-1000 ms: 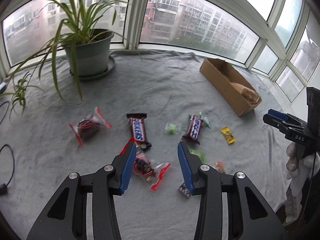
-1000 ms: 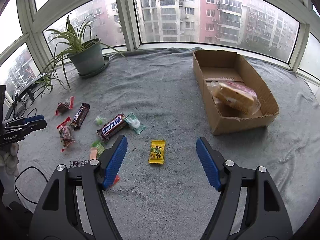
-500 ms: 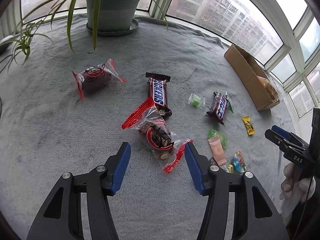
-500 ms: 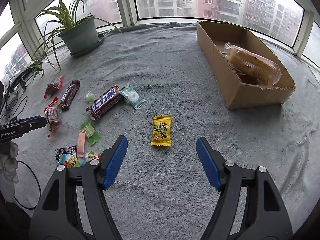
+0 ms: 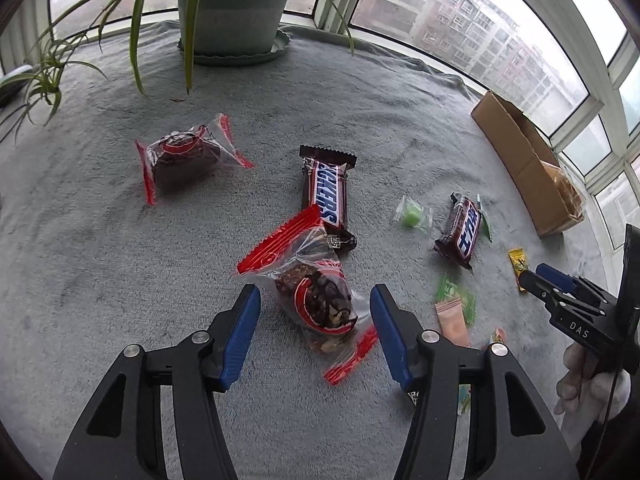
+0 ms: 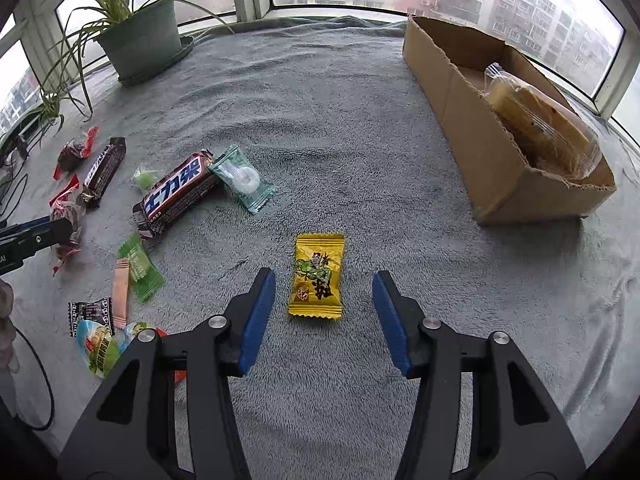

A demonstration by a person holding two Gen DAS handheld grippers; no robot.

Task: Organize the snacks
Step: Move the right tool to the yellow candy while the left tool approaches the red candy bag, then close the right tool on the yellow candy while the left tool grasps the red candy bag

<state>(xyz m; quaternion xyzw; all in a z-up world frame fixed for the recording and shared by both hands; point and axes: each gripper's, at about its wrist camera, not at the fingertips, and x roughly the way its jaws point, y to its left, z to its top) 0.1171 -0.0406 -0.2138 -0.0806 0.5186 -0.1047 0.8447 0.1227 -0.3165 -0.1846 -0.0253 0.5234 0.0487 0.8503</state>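
My left gripper [image 5: 315,300] is open, its blue pads on either side of a clear red-edged nut snack bag [image 5: 316,296] lying on the grey blanket, not touching it. A Snickers bar [image 5: 326,196] lies just beyond it. My right gripper [image 6: 324,284] is open around a yellow candy packet [image 6: 318,276], pads apart from it. A cardboard box [image 6: 496,160] at the right holds a wrapped cake [image 6: 536,128]. The box also shows in the left wrist view [image 5: 524,168].
A second red-edged snack bag [image 5: 184,156], a green candy [image 5: 412,214], a Chinese-labelled Snickers bar [image 6: 176,194], a mint packet [image 6: 242,178] and several small packets [image 6: 132,272] lie scattered on the blanket. A potted plant [image 5: 234,12] stands at the back. A black cable [image 6: 36,384] lies at the left edge.
Both grippers have lowered and moved forward. The left one now straddles the nut bag. The right one now straddles the yellow candy packet. Both stay open.
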